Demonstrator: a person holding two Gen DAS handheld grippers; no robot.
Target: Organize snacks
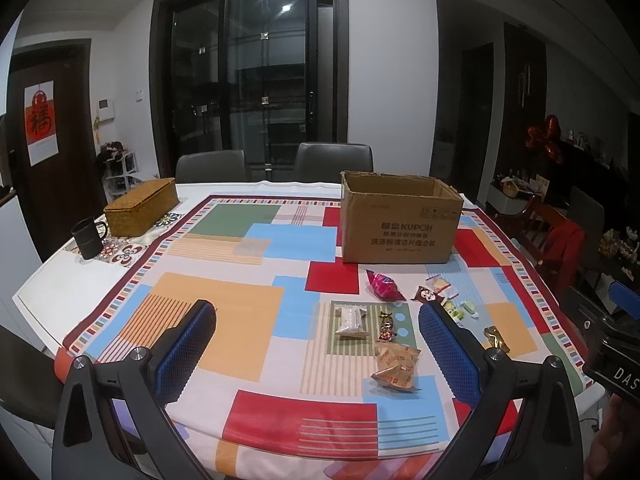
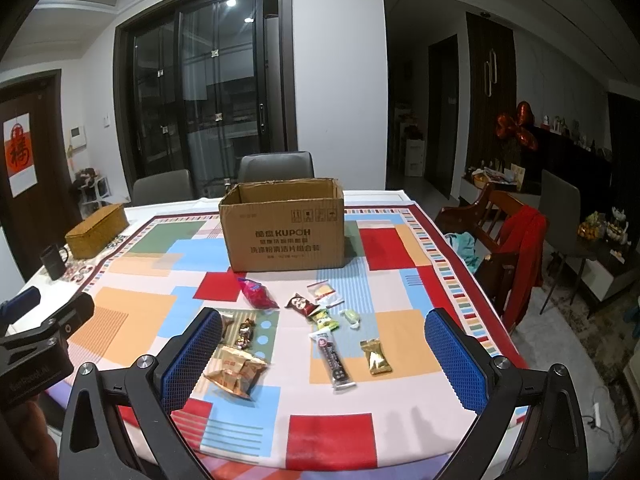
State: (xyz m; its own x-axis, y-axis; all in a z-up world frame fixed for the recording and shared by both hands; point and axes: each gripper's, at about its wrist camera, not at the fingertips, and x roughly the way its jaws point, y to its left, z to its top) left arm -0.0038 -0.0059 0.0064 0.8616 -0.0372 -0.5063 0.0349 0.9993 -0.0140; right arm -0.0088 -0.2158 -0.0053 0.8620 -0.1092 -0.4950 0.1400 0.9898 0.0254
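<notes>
With both the left gripper (image 1: 318, 354) and right gripper (image 2: 324, 354) hanging wide and empty, one should be descending on the orange biscuit packets (image 2: 237, 374), pinching flat, then lifting toward the open cardboard box (image 2: 285, 232)

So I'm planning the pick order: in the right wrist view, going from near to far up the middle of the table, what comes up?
Orange snack packs → dark wrapped bar → green-wrapped candy → pink snack bag → clear packet with a yellow snack → open cardboard box.
</notes>
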